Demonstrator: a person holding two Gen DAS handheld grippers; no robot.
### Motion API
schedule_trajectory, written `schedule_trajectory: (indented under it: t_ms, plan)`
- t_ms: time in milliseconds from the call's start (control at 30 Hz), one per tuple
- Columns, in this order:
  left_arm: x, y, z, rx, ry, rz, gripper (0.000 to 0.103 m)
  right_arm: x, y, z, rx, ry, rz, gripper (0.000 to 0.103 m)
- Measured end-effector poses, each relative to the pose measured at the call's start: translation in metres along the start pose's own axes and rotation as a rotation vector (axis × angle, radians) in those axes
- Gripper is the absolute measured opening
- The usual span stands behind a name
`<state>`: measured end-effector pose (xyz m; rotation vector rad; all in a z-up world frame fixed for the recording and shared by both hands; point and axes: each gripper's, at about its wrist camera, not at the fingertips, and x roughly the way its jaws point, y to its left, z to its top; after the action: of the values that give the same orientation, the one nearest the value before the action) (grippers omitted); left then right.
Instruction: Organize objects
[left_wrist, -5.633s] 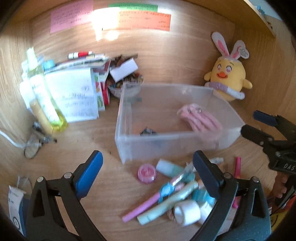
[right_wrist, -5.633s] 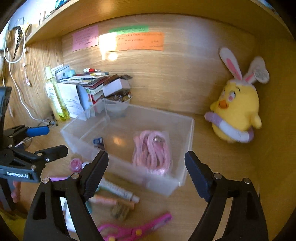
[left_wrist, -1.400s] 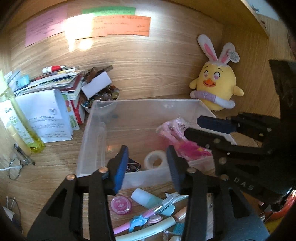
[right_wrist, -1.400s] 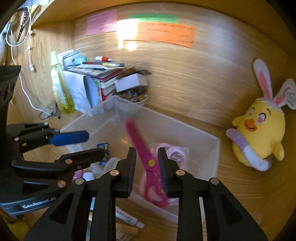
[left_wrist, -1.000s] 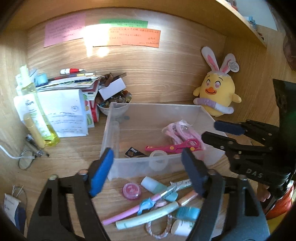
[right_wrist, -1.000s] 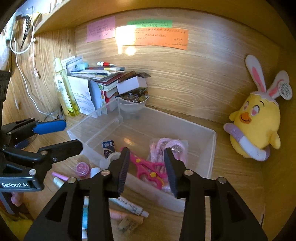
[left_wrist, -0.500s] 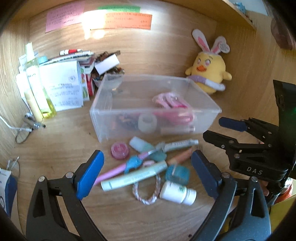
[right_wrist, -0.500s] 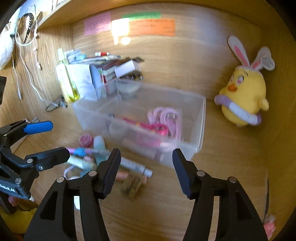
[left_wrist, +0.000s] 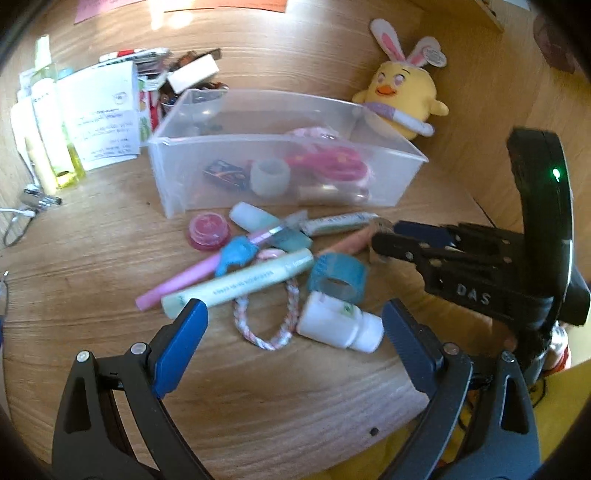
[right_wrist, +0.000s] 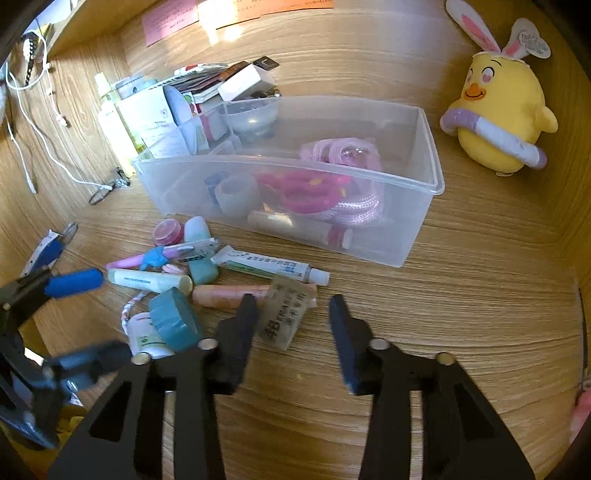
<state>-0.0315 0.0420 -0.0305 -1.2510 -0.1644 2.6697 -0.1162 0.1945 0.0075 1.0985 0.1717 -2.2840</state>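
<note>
A clear plastic bin (left_wrist: 173, 147) (right_wrist: 424, 221) holds pink scissors (right_wrist: 303, 192), a pink cord (right_wrist: 354, 155), a white tape roll (left_wrist: 270, 177) and a small dark box (left_wrist: 225, 173). Loose items lie in front of it: a white bottle (left_wrist: 338, 326), a braided band (left_wrist: 264, 321), a teal tape roll (left_wrist: 338, 277), a green tube (left_wrist: 236, 284), a pink jar (left_wrist: 208, 230), an eraser (right_wrist: 286, 314), an ointment tube (right_wrist: 269, 266). My left gripper (left_wrist: 293, 321) is open above the bottle and band. My right gripper (right_wrist: 293, 310) is open around the eraser.
A yellow bunny-eared chick plush (right_wrist: 498, 110) sits at the back right. Stacked books, papers and a yellow bottle (left_wrist: 48, 122) stand at the back left with a bowl (right_wrist: 253, 114). A white cable (right_wrist: 44, 140) lies at the left. Wooden walls close in behind and to the sides.
Both grippers have dropped lower and closer to the loose items in front of the bin. The right gripper now straddles the eraser; the left hovers over the white bottle.
</note>
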Motion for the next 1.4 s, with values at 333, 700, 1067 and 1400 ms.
schedule_trajectory:
  t_ms: [333, 700, 1067, 1400]
  plan:
    - [0.010, -0.024, -0.008, 0.092, 0.010, -0.014, 0.085, 0.005, 0.005, -0.002, -0.004, 0.020, 0.047, 0.023]
    - [0.009, -0.022, -0.009, 0.082, -0.008, -0.013, 0.052, 0.008, 0.003, -0.002, -0.009, 0.032, 0.056, 0.025]
    - [-0.011, -0.007, 0.001, 0.019, -0.087, 0.027, 0.052, 0.013, 0.006, -0.004, -0.006, 0.053, 0.050, 0.027]
    - [-0.033, 0.001, 0.029, 0.007, -0.194, 0.059, 0.052, -0.014, 0.004, 0.007, 0.000, -0.036, 0.040, 0.023]
